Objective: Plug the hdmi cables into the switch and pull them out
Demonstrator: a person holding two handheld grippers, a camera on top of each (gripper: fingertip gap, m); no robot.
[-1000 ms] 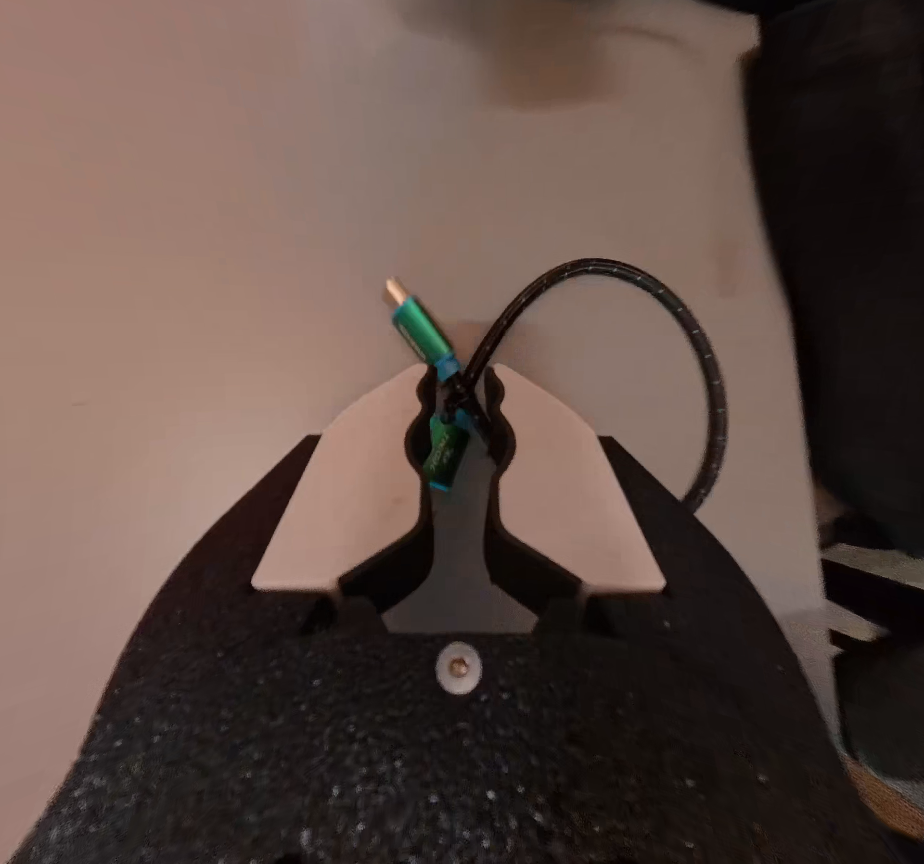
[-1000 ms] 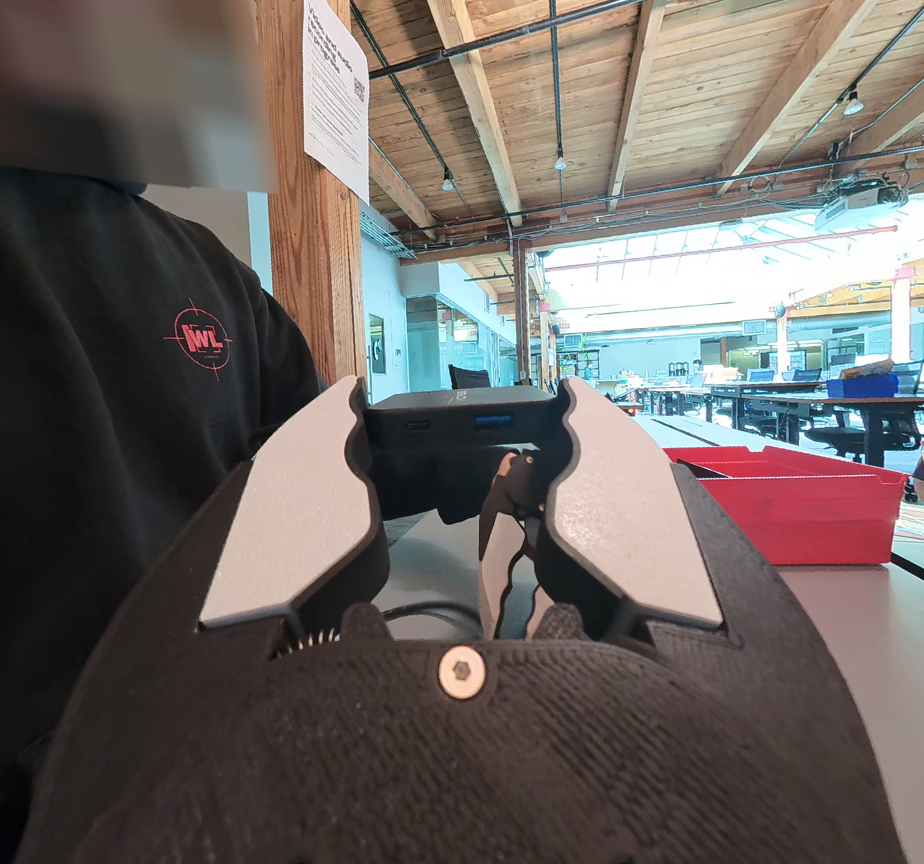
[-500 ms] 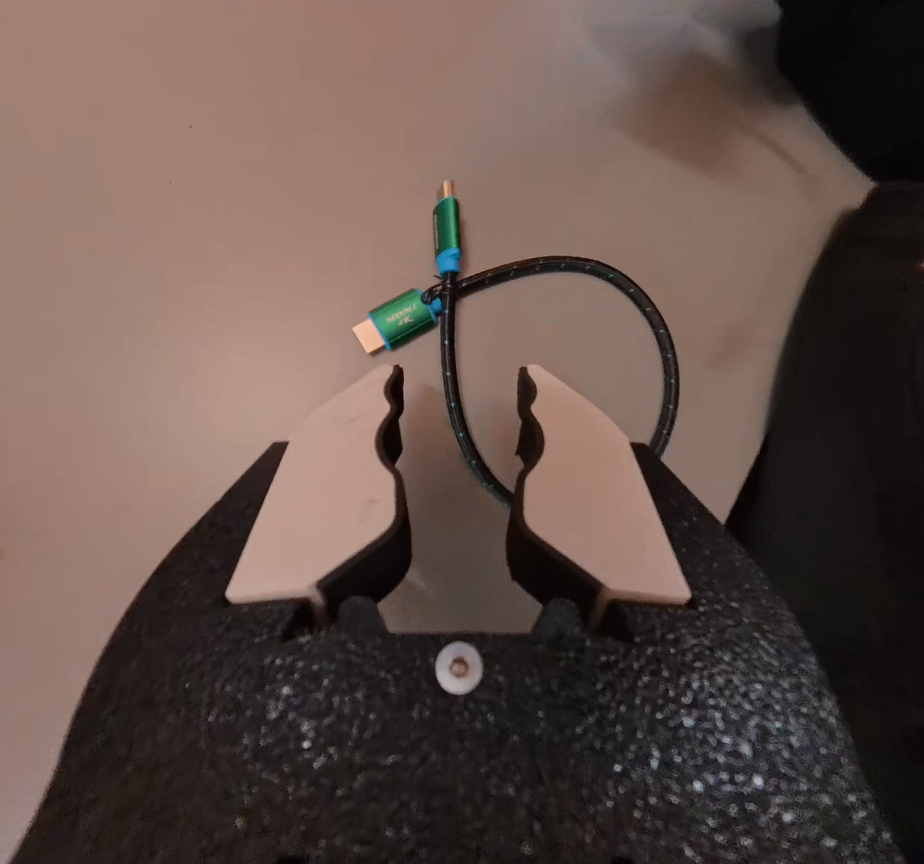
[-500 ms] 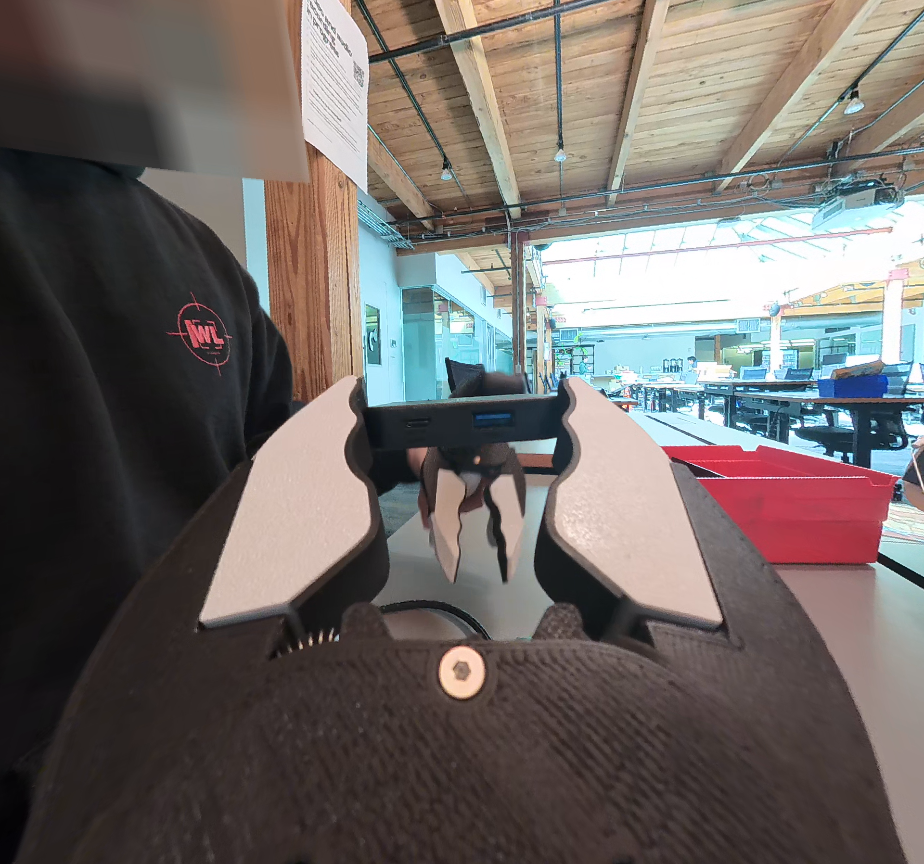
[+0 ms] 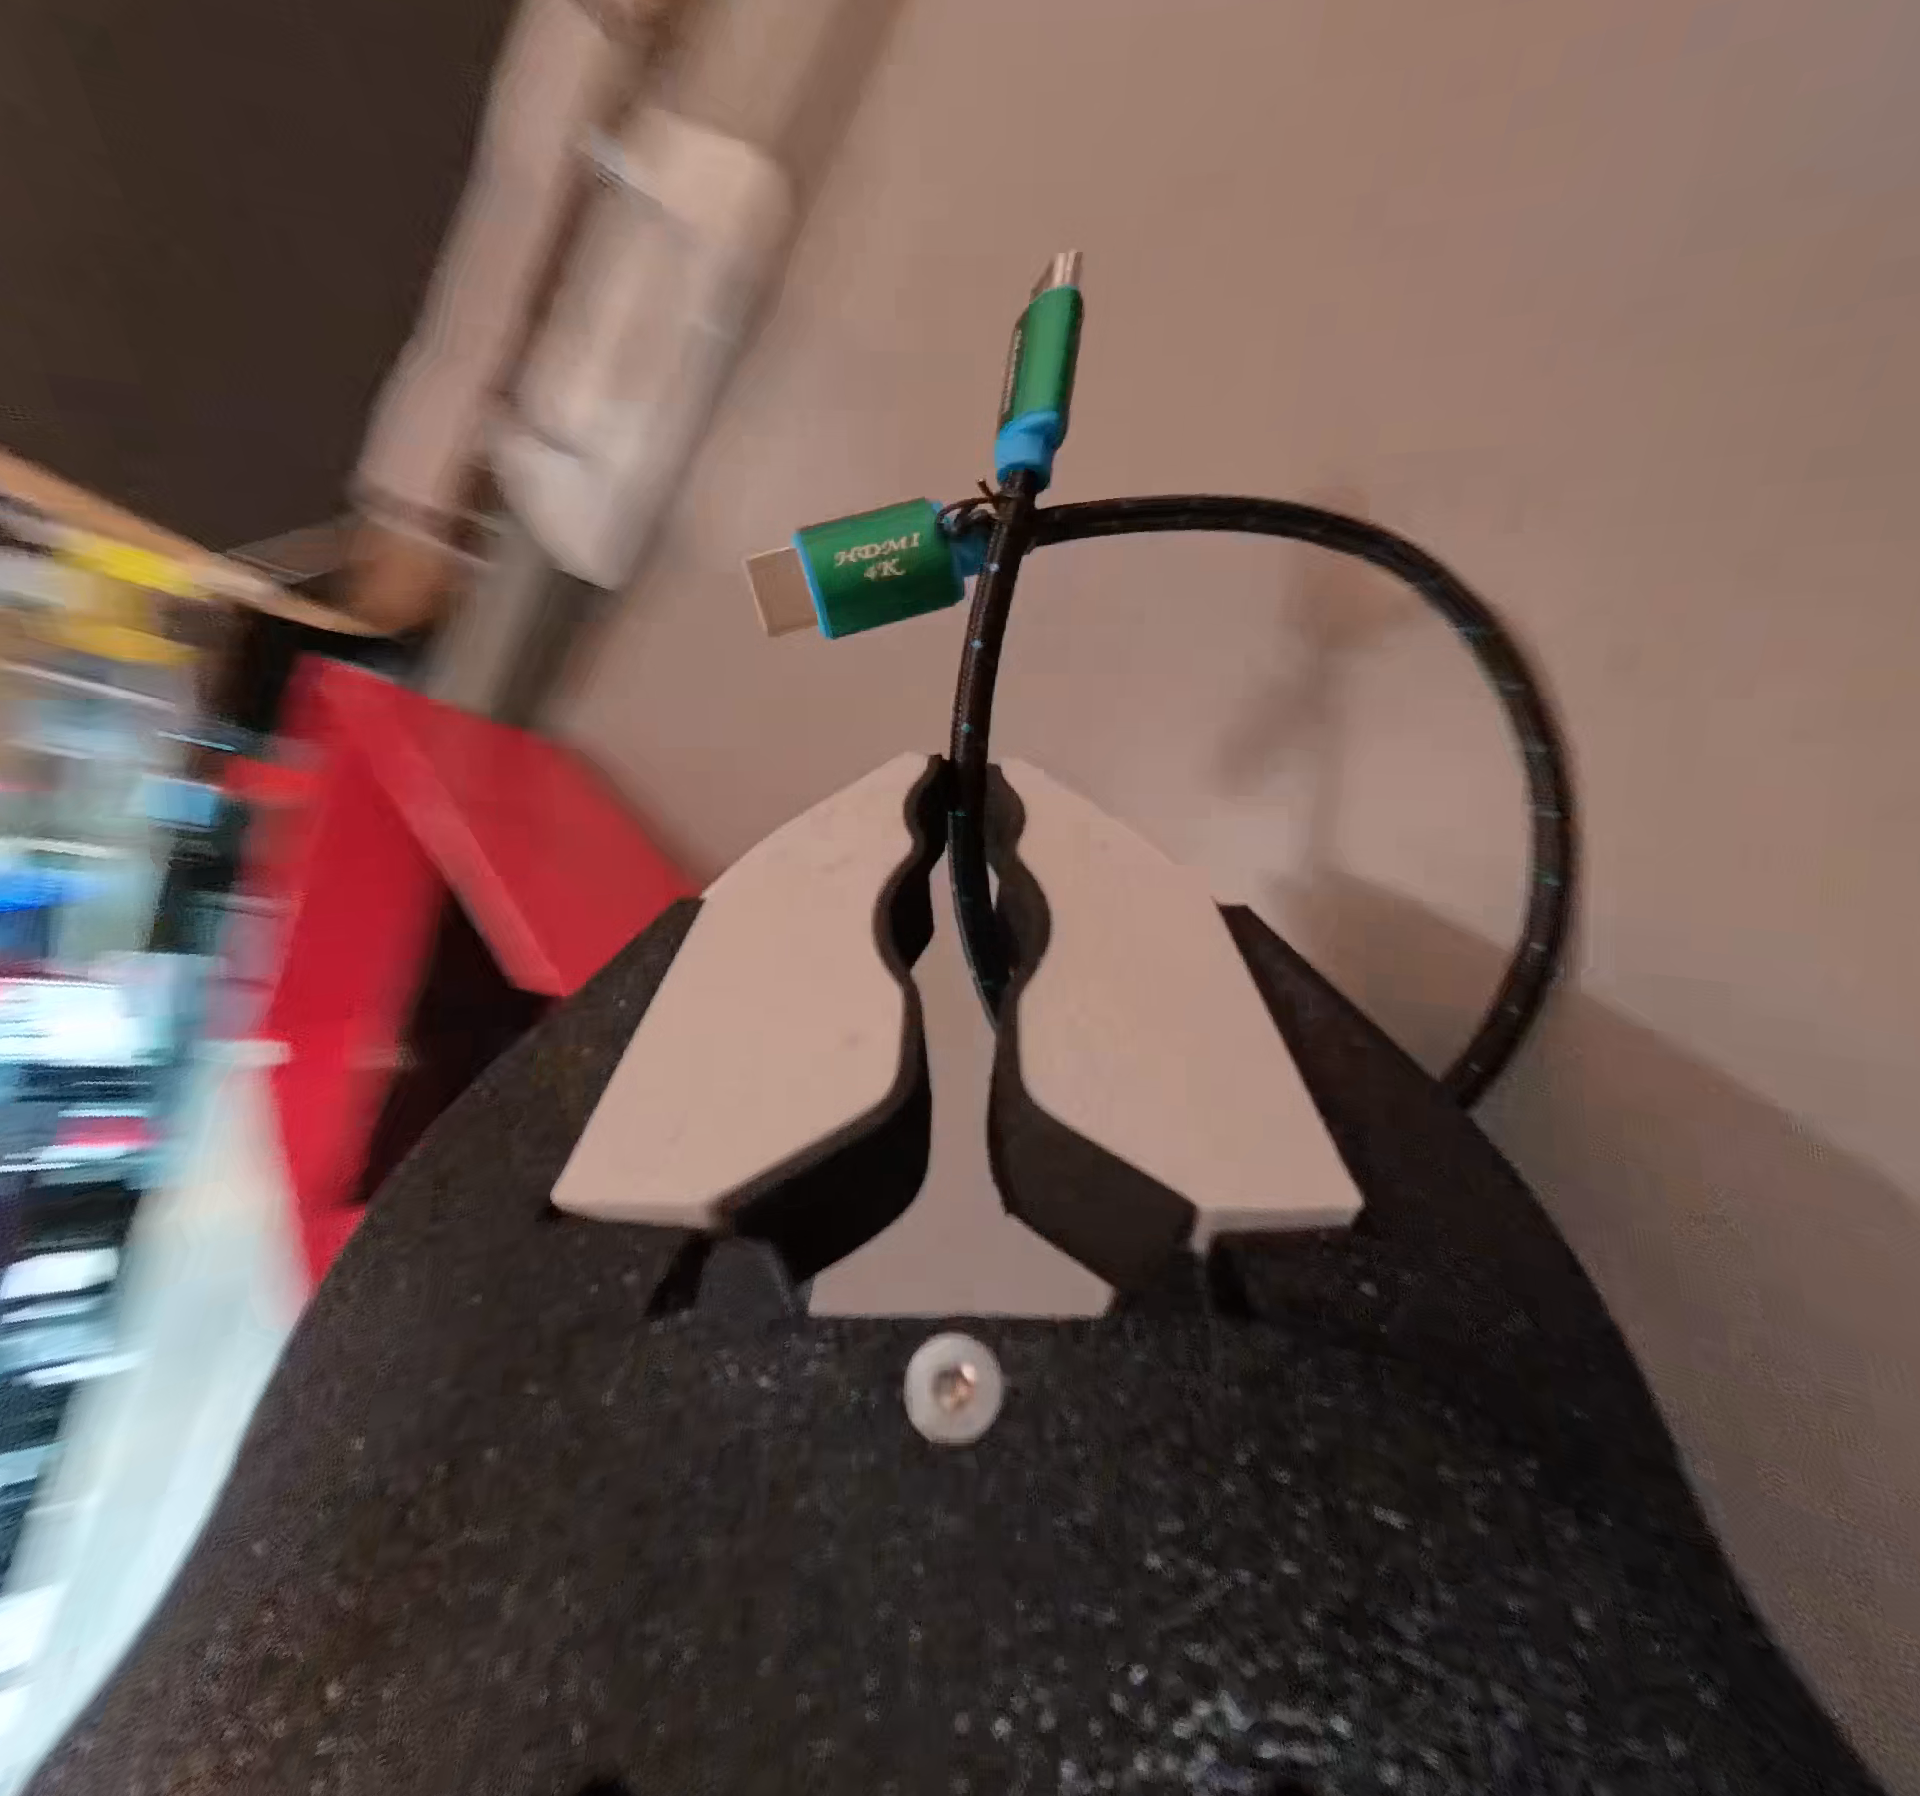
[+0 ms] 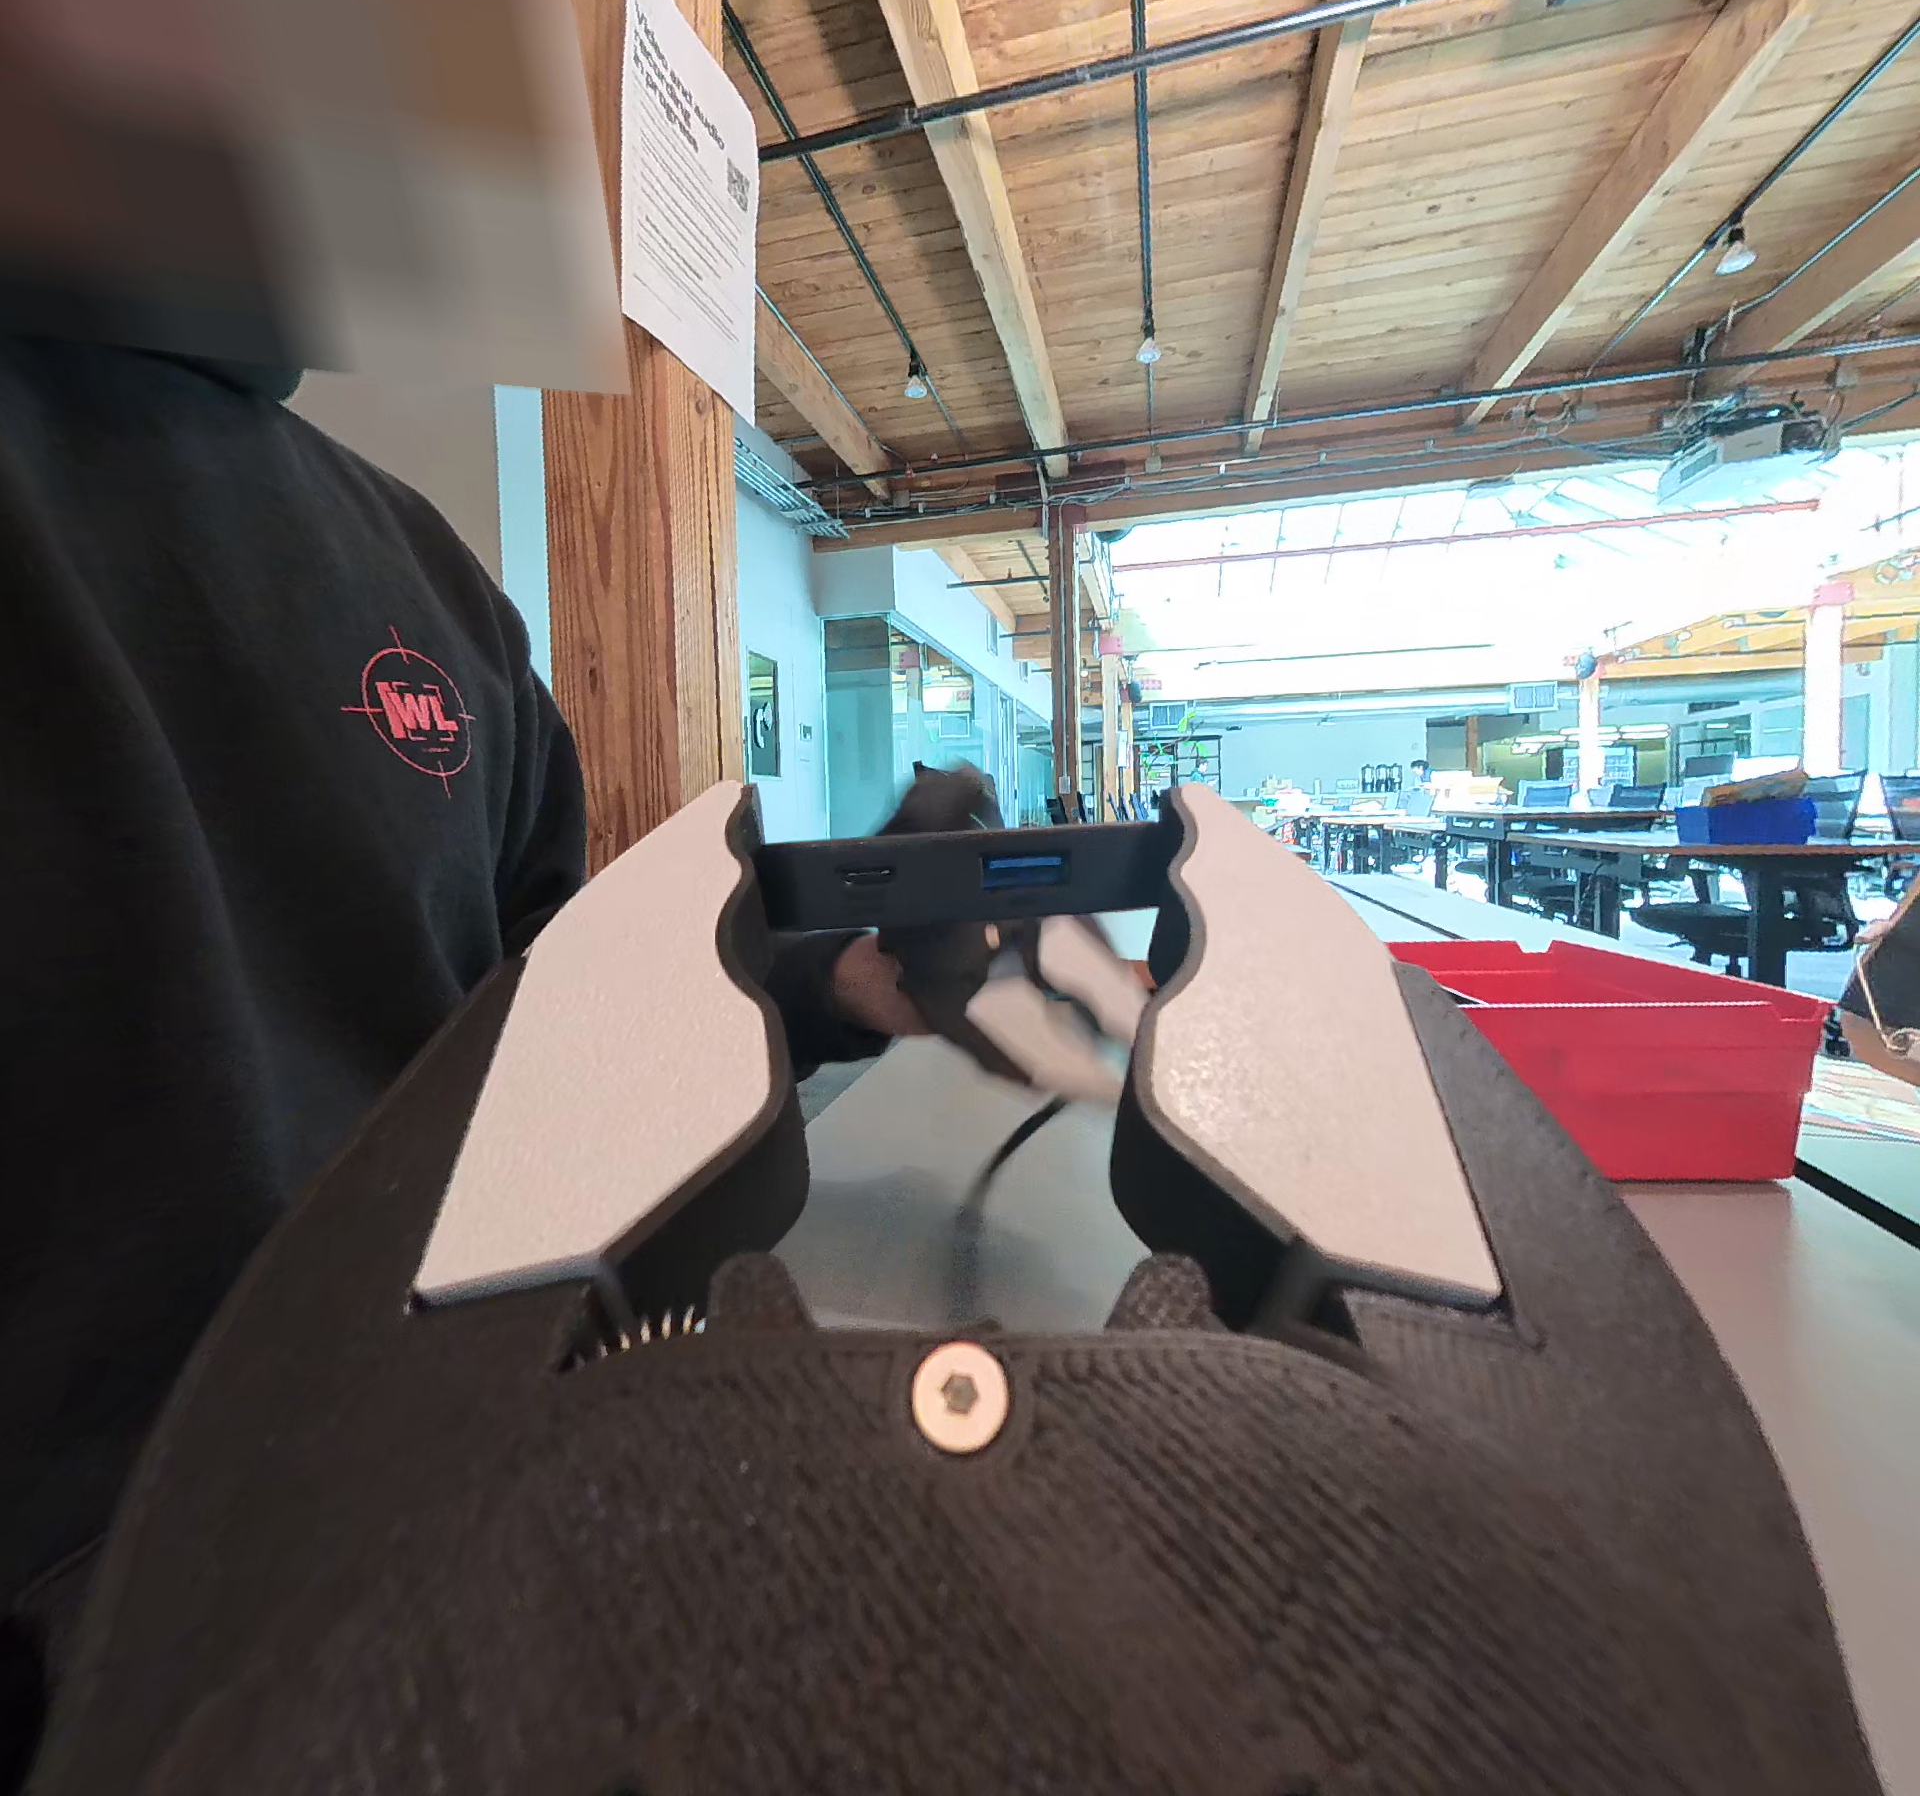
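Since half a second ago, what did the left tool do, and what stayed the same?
The left tool was open around the black cable; now it has shut on it and swung toward the red bin. The right tool still holds the switch.

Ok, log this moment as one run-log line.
left gripper: shut on HDMI cable | green plugs: both free | right gripper: shut on switch | switch ports: nothing plugged in

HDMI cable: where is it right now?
In the left wrist view, the HDMI cable is pinched between the left gripper fingertips, looping off to the right, both green plugs free above the tips; neither is in the switch, which the right gripper holds.
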